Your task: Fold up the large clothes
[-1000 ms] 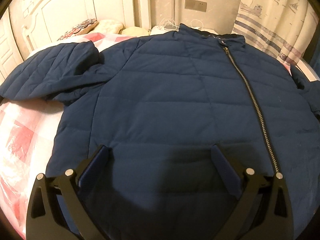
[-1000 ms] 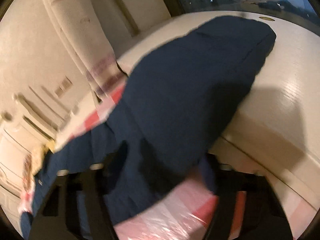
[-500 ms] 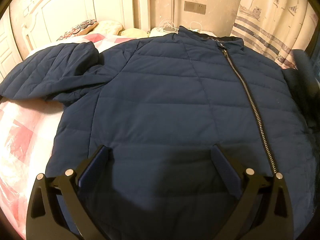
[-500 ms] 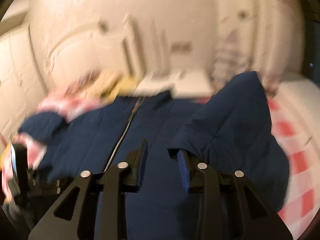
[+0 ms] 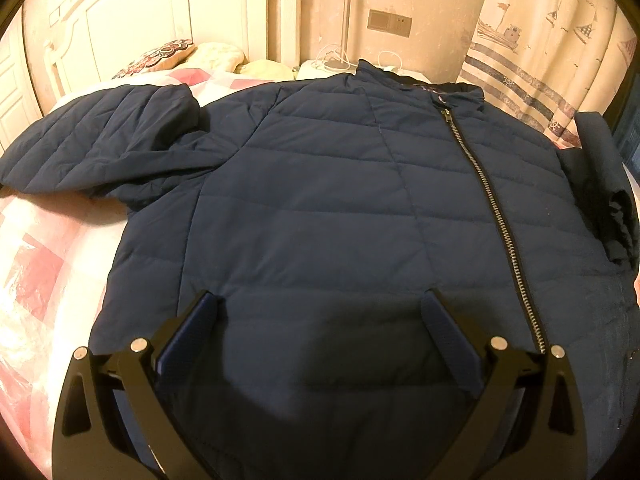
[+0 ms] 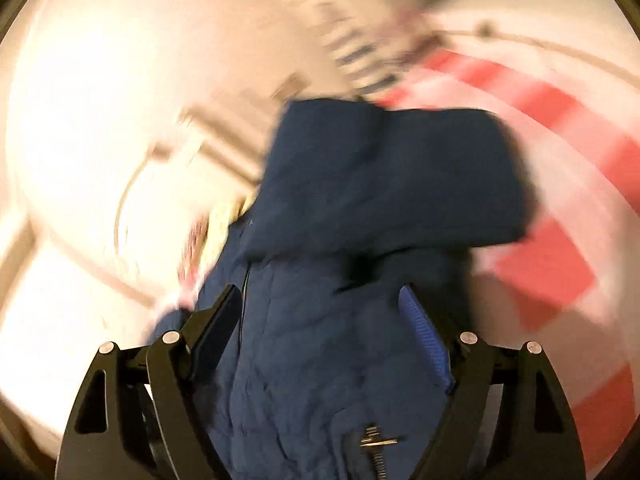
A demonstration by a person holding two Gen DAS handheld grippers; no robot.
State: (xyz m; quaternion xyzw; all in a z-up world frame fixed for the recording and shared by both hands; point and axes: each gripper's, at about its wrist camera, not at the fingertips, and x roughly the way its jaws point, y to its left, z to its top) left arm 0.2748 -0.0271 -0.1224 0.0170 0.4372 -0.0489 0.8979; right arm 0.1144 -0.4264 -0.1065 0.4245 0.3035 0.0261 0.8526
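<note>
Pink and white checked bed cover [image 5: 36,264] under everything. Big dark blue puffy jacket [image 5: 320,200] spread flat on top, front up, silver zipper [image 5: 492,216] shut. One sleeve [image 5: 92,136] lying out to the side, the other sleeve [image 6: 384,176] folded over the jacket's body. No words or labels clear enough to read. Left gripper [image 5: 320,312] spread wide above the hem, holding nothing. Right gripper [image 6: 320,312] just opened up, fingers apart over the cloth, not pinching.

No readable text, label, brand or number in either view, curtain [image 5: 552,48] printed with sailing boats and stripes but no words, small tag at the jacket [image 5: 340,208] collar too blurred to read
</note>
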